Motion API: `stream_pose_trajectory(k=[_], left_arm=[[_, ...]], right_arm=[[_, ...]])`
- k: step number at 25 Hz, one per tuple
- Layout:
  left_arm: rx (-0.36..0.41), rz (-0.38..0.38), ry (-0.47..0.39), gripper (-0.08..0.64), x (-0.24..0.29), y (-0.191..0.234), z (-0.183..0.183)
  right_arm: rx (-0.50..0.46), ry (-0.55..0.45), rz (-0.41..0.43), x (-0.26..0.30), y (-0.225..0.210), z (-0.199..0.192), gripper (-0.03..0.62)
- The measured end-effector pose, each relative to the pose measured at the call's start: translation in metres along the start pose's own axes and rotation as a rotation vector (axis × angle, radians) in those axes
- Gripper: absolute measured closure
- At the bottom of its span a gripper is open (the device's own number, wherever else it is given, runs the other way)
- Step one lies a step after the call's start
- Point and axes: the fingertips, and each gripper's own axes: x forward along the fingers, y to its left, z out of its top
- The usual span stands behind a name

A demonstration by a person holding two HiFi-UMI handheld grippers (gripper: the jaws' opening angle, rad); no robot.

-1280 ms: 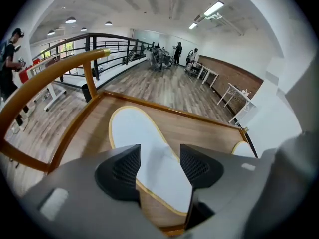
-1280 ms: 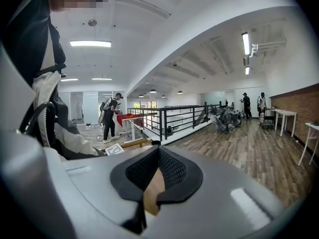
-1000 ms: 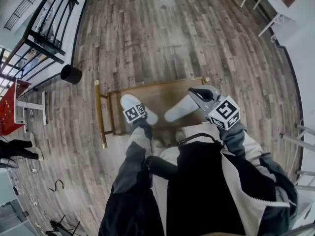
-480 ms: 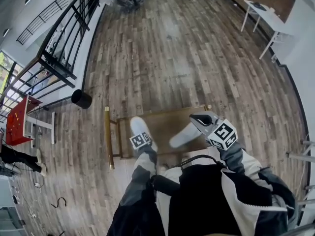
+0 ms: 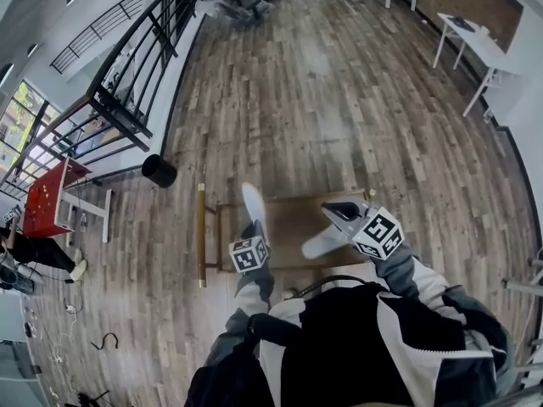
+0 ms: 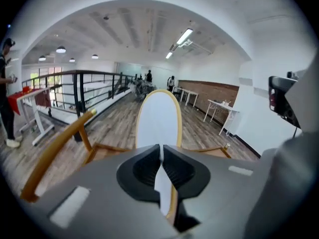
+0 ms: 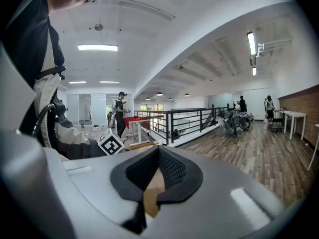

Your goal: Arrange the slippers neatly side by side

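A white slipper [image 5: 252,202] stands tipped up on its edge over the left part of the low wooden table [image 5: 293,219]. My left gripper [image 5: 254,231] is shut on its near end. In the left gripper view the slipper's pale sole [image 6: 158,118] rises upright between the closed jaws of the left gripper [image 6: 160,159]. The second white slipper [image 5: 325,242] lies flat on the table's right side. My right gripper [image 5: 333,209] hovers just above that slipper's far end, shut, and in the right gripper view nothing shows between the jaws of the right gripper [image 7: 158,156].
The table has a raised wooden rail [image 5: 202,236] along its left side. A black bin [image 5: 159,170] stands on the plank floor to the left, near a black railing [image 5: 127,100]. A red table [image 5: 49,197] is further left, white desks [image 5: 475,41] at the far right.
My left gripper has shut on the left slipper and turned it from lying flat to standing on edge. The right gripper has stayed shut over the other slipper.
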Motion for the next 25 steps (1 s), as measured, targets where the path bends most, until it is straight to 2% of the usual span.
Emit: stream_pose_trajectory(k=[4,8,12,17,25], left_arm=[[0.122,-0.008,-0.174,0.534,-0.051,-0.024,0.051],[0.231,-0.031,-0.301,0.532,-0.105,-0.049,0.084],[0.28,-0.076,-0.392,0.532,-0.144,-0.075,0.102],[0.309,-0.127,-0.414,0.532,-0.154,-0.092,0.106],[0.339,-0.123,-0.396,0.532,-0.148,-0.083,0.11]], right_arm=[[0.009,-0.004,0.03,0.011,0.008,-0.002,0.588],[0.013,-0.007,0.06,0.02,0.018,-0.003,0.588],[-0.031,-0.034,0.083,0.018,0.032,0.008,0.588],[-0.064,-0.029,0.103,0.018,0.04,0.006,0.588],[-0.072,-0.029,0.079,0.02,0.036,0.015,0.588]])
